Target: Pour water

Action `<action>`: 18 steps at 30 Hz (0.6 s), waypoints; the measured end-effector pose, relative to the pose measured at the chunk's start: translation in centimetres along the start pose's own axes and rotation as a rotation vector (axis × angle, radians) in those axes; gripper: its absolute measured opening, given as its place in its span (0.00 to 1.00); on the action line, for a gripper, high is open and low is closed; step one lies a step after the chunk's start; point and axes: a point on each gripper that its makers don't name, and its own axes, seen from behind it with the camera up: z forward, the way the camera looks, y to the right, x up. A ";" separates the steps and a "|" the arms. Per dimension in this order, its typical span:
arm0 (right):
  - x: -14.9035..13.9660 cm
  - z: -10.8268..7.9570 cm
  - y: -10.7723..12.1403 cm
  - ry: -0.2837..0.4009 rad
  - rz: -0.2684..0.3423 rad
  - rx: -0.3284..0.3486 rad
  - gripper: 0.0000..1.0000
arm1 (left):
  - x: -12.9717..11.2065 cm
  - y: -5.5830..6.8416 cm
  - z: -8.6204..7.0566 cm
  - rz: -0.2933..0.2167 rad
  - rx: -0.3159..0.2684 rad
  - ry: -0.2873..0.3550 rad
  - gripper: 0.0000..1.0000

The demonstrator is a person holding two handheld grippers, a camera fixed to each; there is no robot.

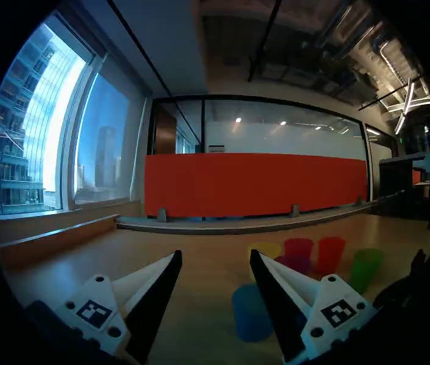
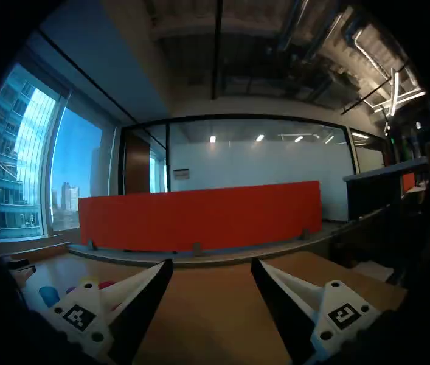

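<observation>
- Left gripper view sits low over the wooden table (image 1: 202,267), facing the orange partition (image 1: 251,182); coloured cups (image 1: 330,252) stand near, lower right.
- Right gripper view is equally low, facing the same orange partition (image 2: 202,216), with the coloured cups (image 2: 49,295) at its far lower left.
- Both share the wooden table, the orange partition and the windows (image 1: 50,140) at left.

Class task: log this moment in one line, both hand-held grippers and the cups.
left hand-held gripper: open, empty | right hand-held gripper: open, empty | blue cup: nearest, on table | red cup, green cup: farther back
</observation>
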 end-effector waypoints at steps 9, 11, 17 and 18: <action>0.0 -0.3 0.1 0.002 -0.005 0.005 1.00 | -1.4 0.2 0.4 0.002 -0.009 -0.050 0.82; 0.0 -0.3 0.1 0.001 -0.005 0.007 0.99 | -1.4 0.2 0.4 0.001 -0.009 -0.050 0.82; 0.2 -0.3 0.3 0.004 0.008 0.009 0.99 | -1.4 0.3 0.5 0.002 -0.012 -0.051 0.82; 0.2 -0.3 0.3 0.004 0.009 0.010 0.99 | -1.4 0.3 0.5 0.002 -0.012 -0.051 0.82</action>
